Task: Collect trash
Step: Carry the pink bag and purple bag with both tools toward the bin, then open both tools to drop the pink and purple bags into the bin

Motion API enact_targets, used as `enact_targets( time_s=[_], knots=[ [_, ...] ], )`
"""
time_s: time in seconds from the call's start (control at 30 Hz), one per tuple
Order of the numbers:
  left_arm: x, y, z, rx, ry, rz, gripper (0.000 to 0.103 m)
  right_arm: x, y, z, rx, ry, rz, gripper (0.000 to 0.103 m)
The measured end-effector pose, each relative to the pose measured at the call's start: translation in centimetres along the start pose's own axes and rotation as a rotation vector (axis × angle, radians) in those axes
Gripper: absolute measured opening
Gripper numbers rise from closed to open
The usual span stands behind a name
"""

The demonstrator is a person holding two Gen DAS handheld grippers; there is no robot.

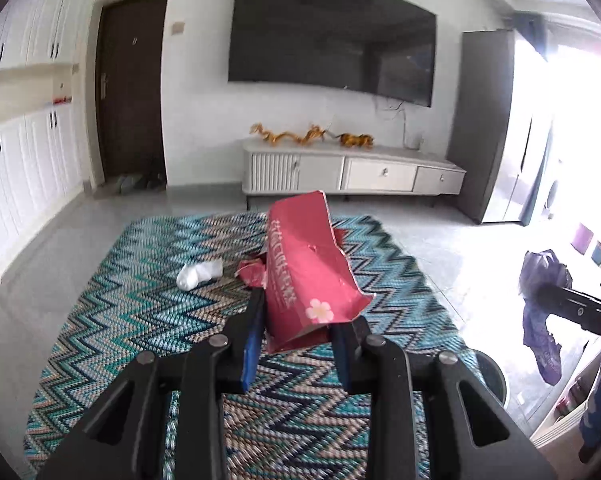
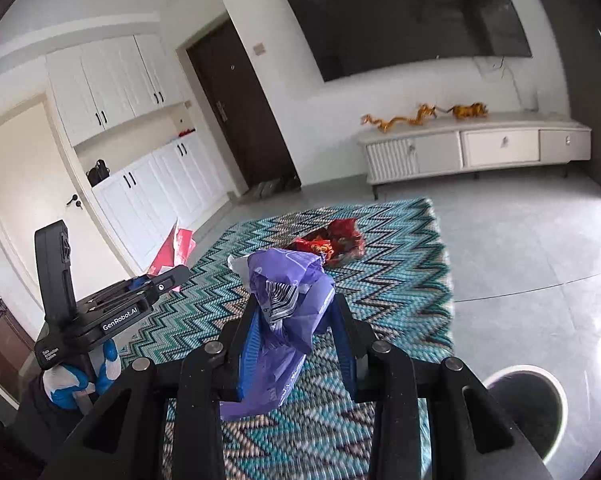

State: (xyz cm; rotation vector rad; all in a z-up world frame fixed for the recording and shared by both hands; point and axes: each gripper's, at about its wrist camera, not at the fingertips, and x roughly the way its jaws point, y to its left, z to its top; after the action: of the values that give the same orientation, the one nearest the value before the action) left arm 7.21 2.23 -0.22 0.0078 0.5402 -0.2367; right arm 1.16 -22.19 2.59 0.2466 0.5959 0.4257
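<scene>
Above a zigzag-patterned rug (image 1: 148, 320) in a living room, we hold a piece of trash in each tool. Our left tool (image 1: 300, 316) pinches a torn red paper carton (image 1: 306, 264) printed with white characters and a pink flower; the carton stands up between the fingers, lifted clear of the rug. Our right tool (image 2: 296, 312) is pressed onto a crumpled purple plastic bag (image 2: 288, 312), which hangs down between its fingers with a black-and-white striped scrap showing in the folds. We judge the picking-up step done for these two pieces, with the drop-off next: a round dark bin (image 2: 528, 408) with a pale rim sits on the floor just past the rug's edge, low at the right of the right wrist view, and the next move calls for carrying each piece over its mouth before letting go, the stiff carton likely needing to go in end first. More trash remains on the rug: a white crumpled wad (image 1: 199, 274) near the carton in the left wrist view, and a red snack wrapper (image 2: 334, 242) farther out in the right wrist view. Much of the bin is cut off by the frame edge, so we cannot tell what is inside. Bright window glare washes out the right side of the left wrist view, and the lettering on the carton is too distorted to read.
</scene>
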Motion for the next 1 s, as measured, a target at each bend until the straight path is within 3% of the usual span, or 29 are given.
enact_targets(
  time_s=[0.23,0.5,0.73,1.0],
  knots=[
    [-4.2,-5.4,-0.7,0.116,-0.061,-0.012,0.029,-4.9,-0.3,-2.0,-0.007,-0.046,-0.047,0.032],
    [-6.0,-11.9,-0.7,0.219,-0.086,-0.072,0.029,-10.4,-2.5,-3.2,0.028,-0.137,-0.106,0.032],
    [-5.2,-17.9,-1.1,0.317,-0.065,-0.127,0.029,-12.9,-6.1,-4.9,0.102,-0.173,-0.146,0.032],
    [-1.7,-23.7,-2.0,0.412,0.007,-0.198,0.029,-13.5,-12.1,-6.7,0.231,-0.164,-0.224,0.032]
  ],
)
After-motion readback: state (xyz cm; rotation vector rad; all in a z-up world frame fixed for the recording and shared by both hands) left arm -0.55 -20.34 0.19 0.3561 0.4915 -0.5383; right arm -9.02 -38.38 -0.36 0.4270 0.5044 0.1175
